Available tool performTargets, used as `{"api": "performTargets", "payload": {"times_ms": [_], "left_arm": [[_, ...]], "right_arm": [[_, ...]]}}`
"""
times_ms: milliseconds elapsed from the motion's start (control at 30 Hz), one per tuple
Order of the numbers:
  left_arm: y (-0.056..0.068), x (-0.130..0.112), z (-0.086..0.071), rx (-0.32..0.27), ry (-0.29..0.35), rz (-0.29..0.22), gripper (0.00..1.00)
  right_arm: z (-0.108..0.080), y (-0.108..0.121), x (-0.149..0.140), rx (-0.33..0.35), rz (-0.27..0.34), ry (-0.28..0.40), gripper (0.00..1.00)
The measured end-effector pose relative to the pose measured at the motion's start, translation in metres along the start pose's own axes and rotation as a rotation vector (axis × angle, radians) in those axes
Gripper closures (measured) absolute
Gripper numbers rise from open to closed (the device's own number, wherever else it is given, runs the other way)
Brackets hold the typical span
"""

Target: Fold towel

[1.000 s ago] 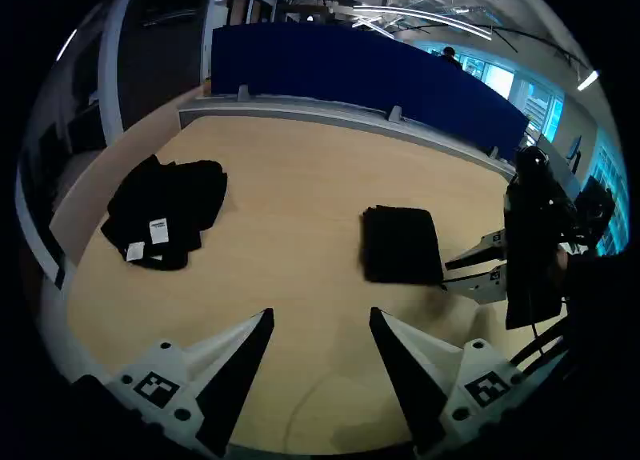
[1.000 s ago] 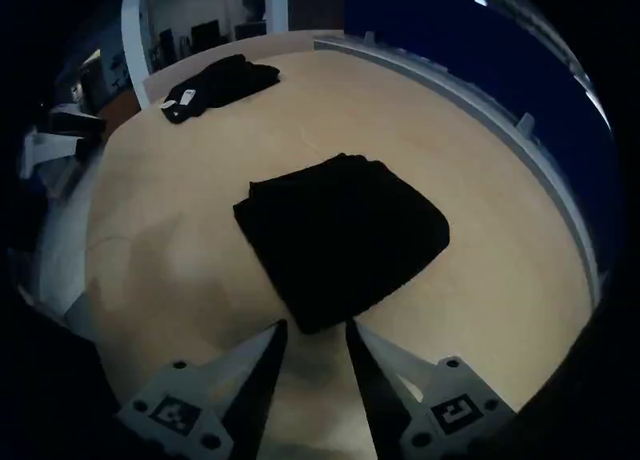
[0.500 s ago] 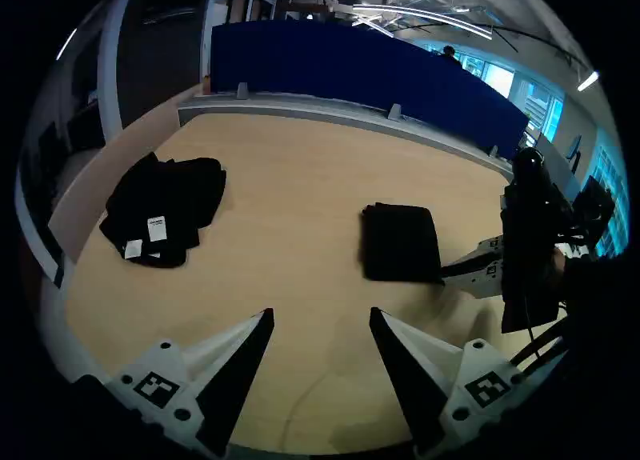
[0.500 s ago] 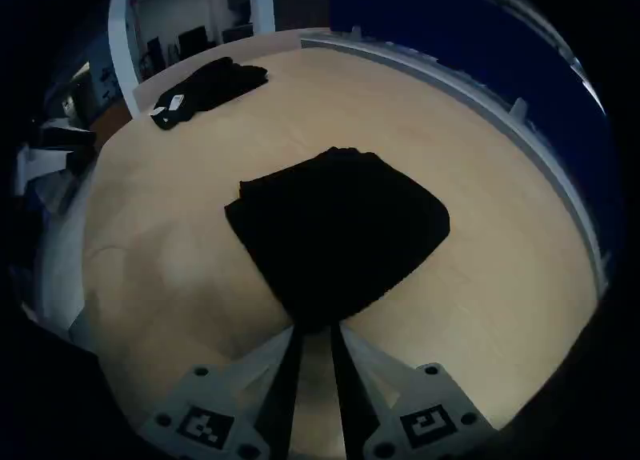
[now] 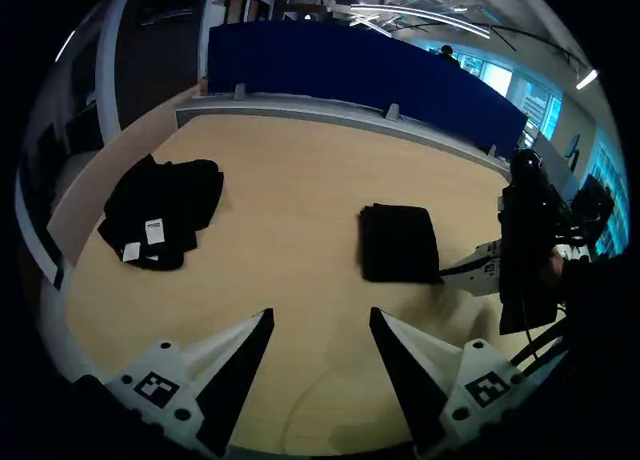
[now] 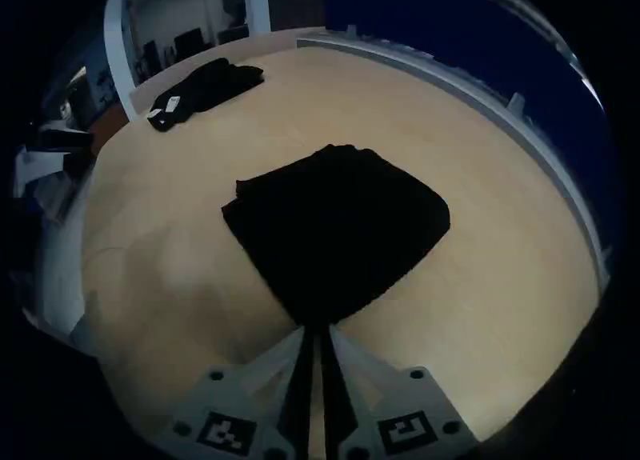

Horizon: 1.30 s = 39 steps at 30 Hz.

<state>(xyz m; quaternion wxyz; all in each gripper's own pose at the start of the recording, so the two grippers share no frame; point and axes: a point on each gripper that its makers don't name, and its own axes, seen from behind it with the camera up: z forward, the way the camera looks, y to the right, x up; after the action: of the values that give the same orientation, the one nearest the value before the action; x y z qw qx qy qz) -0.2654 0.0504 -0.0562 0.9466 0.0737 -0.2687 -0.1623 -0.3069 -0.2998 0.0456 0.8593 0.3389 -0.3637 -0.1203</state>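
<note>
A folded black towel (image 5: 398, 242) lies flat on the light wooden table (image 5: 296, 164), right of centre in the left gripper view. In the right gripper view the same towel (image 6: 340, 220) sits just ahead of my right gripper (image 6: 318, 330), whose fingers are closed together on the towel's near corner. That gripper (image 5: 445, 274) also appears at the towel's right edge in the left gripper view, held by a hand (image 5: 560, 264). My left gripper (image 5: 320, 312) hovers open over bare table, well short of the towel, with nothing between its fingers.
A loose pile of black cloth with white tags (image 5: 164, 208) lies at the table's far left (image 6: 204, 88). A blue partition (image 5: 352, 60) runs along the table's back edge. Bare wood separates the pile from the towel.
My right gripper's fingers have closed from a wide gap to nearly touching at the towel's near corner. The left gripper has stayed open and barely moved.
</note>
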Motion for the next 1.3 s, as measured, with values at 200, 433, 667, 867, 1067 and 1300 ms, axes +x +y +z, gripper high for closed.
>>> {"api": "performTargets", "payload": {"times_ms": [200,433,667,867,1067,1300], "left_arm": [[0.001,0.001,0.0,-0.001,0.0,0.004,0.11],[0.002,0.004,0.0,-0.006,0.003,0.01,0.12],[0.006,0.012,-0.002,-0.017,0.015,0.023,0.11],[0.011,0.025,-0.002,-0.028,0.034,0.042,0.11],[0.017,0.041,-0.003,-0.043,0.059,0.062,0.11],[0.025,0.053,-0.005,-0.06,0.077,0.082,0.12]], "right_arm": [[0.001,0.005,0.003,-0.001,0.002,0.013,0.98],[-0.005,0.018,0.021,-0.021,-0.014,0.054,0.98],[-0.022,0.038,0.058,-0.053,-0.041,0.123,0.99],[-0.048,0.05,0.099,-0.079,-0.072,0.198,0.98],[-0.081,0.056,0.131,-0.104,-0.11,0.257,0.98],[-0.111,0.066,0.151,-0.138,-0.137,0.295,0.98]]}}
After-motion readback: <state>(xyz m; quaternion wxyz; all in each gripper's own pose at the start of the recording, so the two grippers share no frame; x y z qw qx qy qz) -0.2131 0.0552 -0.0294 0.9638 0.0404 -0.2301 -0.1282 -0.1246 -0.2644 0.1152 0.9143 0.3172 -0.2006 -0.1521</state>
